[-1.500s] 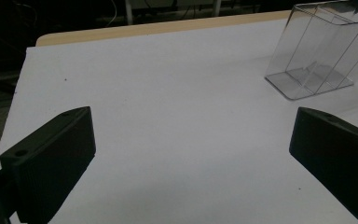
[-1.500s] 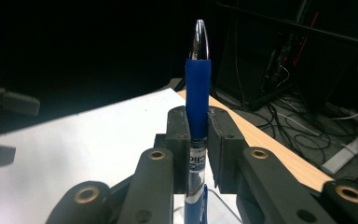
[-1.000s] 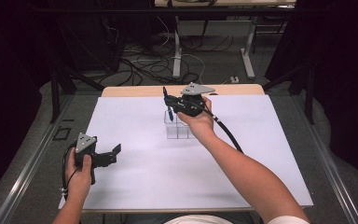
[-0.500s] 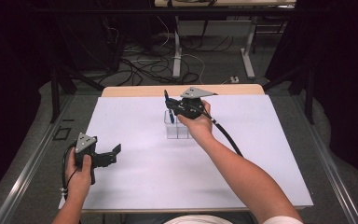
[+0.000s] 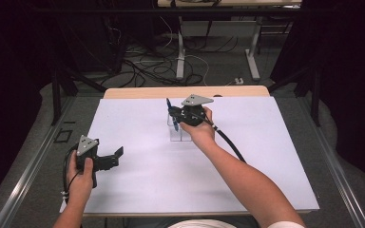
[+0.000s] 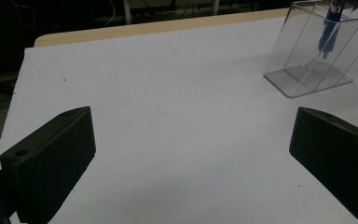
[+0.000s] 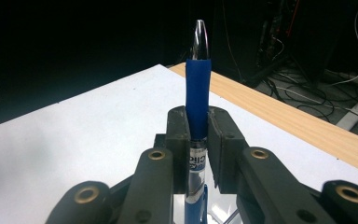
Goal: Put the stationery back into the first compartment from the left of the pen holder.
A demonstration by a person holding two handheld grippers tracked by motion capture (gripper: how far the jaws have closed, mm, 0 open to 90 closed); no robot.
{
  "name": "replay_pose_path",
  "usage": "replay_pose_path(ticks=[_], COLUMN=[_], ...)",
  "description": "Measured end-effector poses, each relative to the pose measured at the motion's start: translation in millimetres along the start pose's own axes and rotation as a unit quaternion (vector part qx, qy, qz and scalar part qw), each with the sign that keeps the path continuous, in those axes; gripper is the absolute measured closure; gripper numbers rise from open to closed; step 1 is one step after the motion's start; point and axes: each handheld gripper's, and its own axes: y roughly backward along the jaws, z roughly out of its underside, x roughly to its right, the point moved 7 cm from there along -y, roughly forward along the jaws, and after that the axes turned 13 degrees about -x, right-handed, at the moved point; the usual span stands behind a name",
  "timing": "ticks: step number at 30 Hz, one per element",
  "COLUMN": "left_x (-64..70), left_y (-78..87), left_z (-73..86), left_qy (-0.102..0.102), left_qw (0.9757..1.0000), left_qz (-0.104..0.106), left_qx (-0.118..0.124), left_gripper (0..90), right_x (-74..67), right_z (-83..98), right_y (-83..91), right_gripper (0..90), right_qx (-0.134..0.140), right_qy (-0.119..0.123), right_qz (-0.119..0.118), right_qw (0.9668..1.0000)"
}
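Observation:
My right gripper (image 7: pixel 198 135) is shut on a blue pen (image 7: pixel 198 79), which stands upright with its silver tip up. In the high view the right gripper (image 5: pixel 172 114) holds the pen (image 5: pixel 169 108) right above a clear plastic box (image 5: pixel 179 133) near the middle back of the white table. Through the box's (image 6: pixel 314 51) clear wall, the left gripper view shows the pen's (image 6: pixel 328 28) lower end reaching into the open top. My left gripper (image 5: pixel 118 156) rests at the table's left front, apart from the box, its jaws open wide with nothing between them (image 6: pixel 191 158).
A white sheet (image 5: pixel 266 156) covers the table, with a wooden edge strip (image 5: pixel 138 92) along the back. The right gripper's cable (image 5: pixel 230 142) trails across the sheet beside the forearm. Beyond the table lie floor cables and desk legs (image 5: pixel 180 47).
The right hand has sunk a little with the pen, bringing it lower over the clear box. The left hand has stayed still.

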Motion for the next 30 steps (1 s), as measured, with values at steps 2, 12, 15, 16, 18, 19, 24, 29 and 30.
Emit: replay_pose_path(ticks=[2, 12, 15, 16, 18, 19, 24, 29, 30], left_x=[0.1, 0.5, 0.6, 0.6, 0.6, 0.6, 0.6, 0.3, 0.2], left_y=[-0.1, -0.5, -0.6, -0.7, -0.6, -0.7, -0.9, -1.0, -1.0], left_z=[0.0, -0.1, -0.2, -0.1, -0.1, -0.1, -0.1, 0.0, 0.0], left_qy=[0.000, -0.001, -0.001, -0.001, -0.002, -0.002, -0.002, -0.002, -0.001], left_qw=[1.0000, 1.0000, 1.0000, 1.0000, 1.0000, 1.0000, 1.0000, 1.0000, 1.0000], left_qz=[0.000, 0.001, 0.001, 0.001, 0.001, 0.001, 0.001, 0.001, 0.001], left_qx=[0.000, 0.001, 0.001, 0.000, 0.000, 0.000, 0.000, -0.001, -0.001], left_gripper=[0.2, 0.2, 0.2, 0.2, 0.2, 0.3, 0.2, 0.2, 0.2], right_x=[-1.0, 0.7, 1.0, 1.5, 1.4, 1.1, 1.0, 1.9, 2.3], right_z=[0.5, 8.6, 9.2, 9.9, 10.7, 10.8, 12.3, 13.9, 14.4], right_y=[-0.4, -1.1, -2.3, -2.4, -2.9, -3.3, -4.3, -3.7, -3.2], right_gripper=[79.7, 79.6, 79.7, 79.6, 79.6, 79.6, 79.6, 79.2, 78.9], right_qx=[0.001, -0.017, -0.011, -0.013, -0.016, -0.016, -0.019, -0.025, -0.029], right_qy=[0.001, 0.006, 0.003, 0.005, 0.006, 0.008, 0.010, 0.007, 0.005], right_qz=[0.000, 0.006, 0.005, 0.007, 0.008, 0.007, 0.008, 0.005, 0.003], right_qw=[1.0000, 0.9998, 0.9999, 0.9999, 0.9998, 0.9998, 0.9997, 0.9996, 0.9996])
